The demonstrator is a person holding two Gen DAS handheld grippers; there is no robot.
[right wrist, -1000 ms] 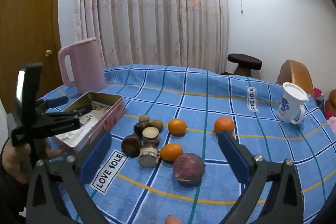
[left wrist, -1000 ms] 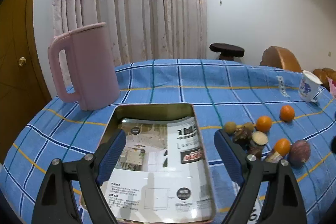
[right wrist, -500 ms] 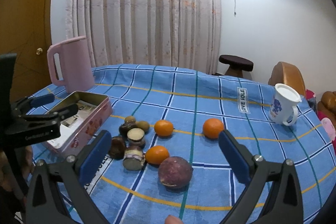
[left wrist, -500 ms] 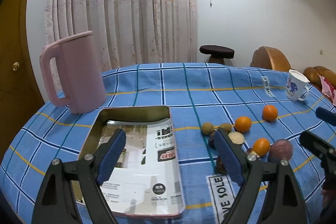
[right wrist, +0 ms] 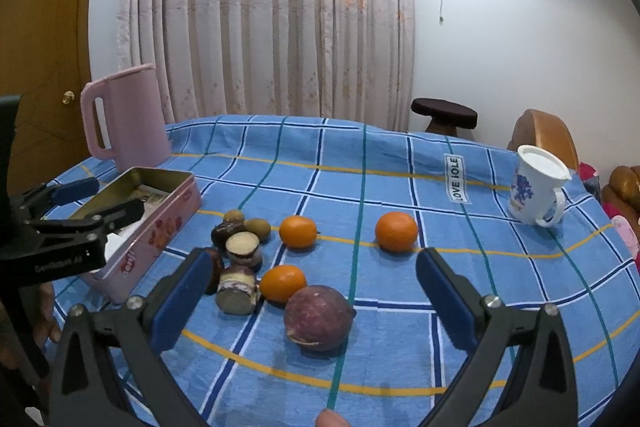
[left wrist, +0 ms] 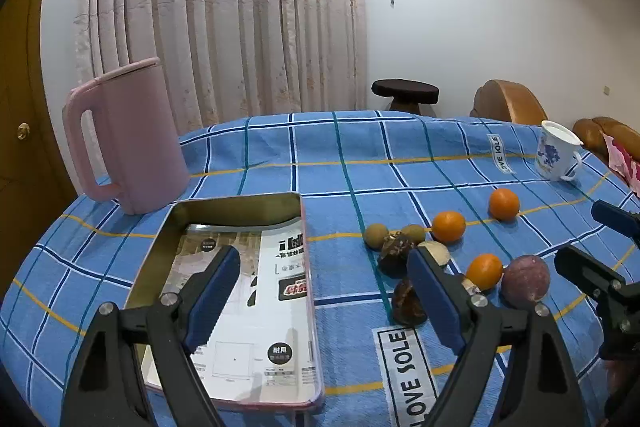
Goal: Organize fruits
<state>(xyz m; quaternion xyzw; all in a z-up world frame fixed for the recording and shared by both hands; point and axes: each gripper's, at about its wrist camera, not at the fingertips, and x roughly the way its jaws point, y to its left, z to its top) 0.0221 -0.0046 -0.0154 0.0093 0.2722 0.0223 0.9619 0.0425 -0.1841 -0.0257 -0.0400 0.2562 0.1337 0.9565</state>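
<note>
**On a blue checked tablecloth: fruit, a tin, two empty grippers**

On the blue checked cloth [right wrist: 400,187] covering a table, fruit lies in a loose cluster: three oranges [right wrist: 297,231], a purple fruit [right wrist: 319,318], small brown fruits [right wrist: 234,215] and cut pieces [right wrist: 242,247]. An open tin [left wrist: 240,205] lined with printed paper sits just left of the cluster. A pink jug [left wrist: 128,135] stands behind the tin, a white mug [right wrist: 534,191] far right. Curtains [right wrist: 264,11] and a white wall stand behind.

The left gripper [left wrist: 324,291] hovers above the tin's right edge, jaws wide apart, empty. The right gripper [right wrist: 314,301] hovers low, its spread jaws framing the purple fruit, touching nothing.
</note>
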